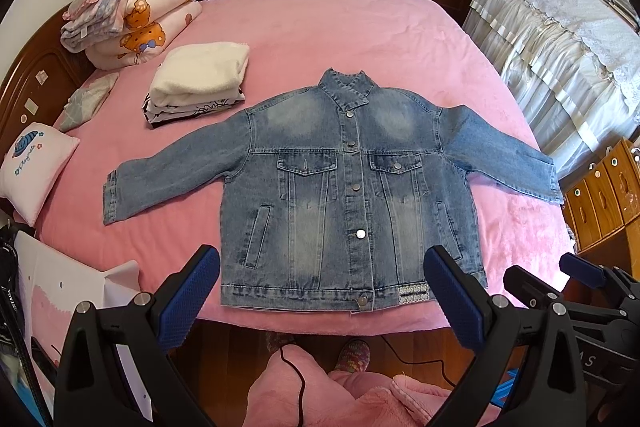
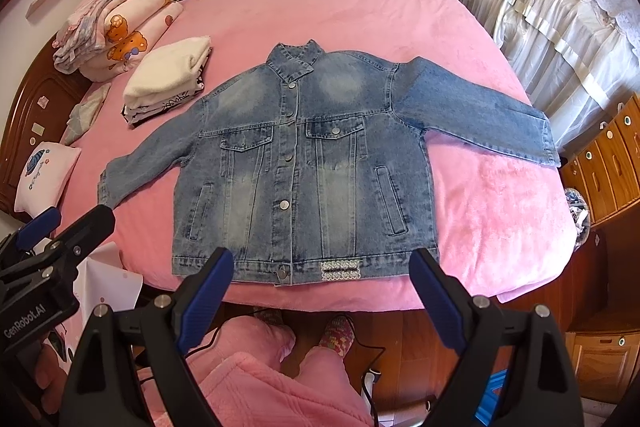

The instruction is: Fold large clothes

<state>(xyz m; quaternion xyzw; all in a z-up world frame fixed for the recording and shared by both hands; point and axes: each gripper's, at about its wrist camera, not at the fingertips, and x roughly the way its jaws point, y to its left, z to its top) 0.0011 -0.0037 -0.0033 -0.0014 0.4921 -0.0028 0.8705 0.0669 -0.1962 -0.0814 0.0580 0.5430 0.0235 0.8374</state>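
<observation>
Jacket flat, unfolded

Jacket spread front up on pink bed, buttoned, sleeves out both sides, hem at the near edge. Left gripper and right gripper above the hem, jaws wide, empty. Folded stack beyond the jacket's left sleeve

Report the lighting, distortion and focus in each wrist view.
Left wrist view: strong fisheye bend, black corners, even daylight, denim jacket sharp. Right wrist view: same bend, a brighter sheen on the pink bedspread, no motion blur.
</observation>
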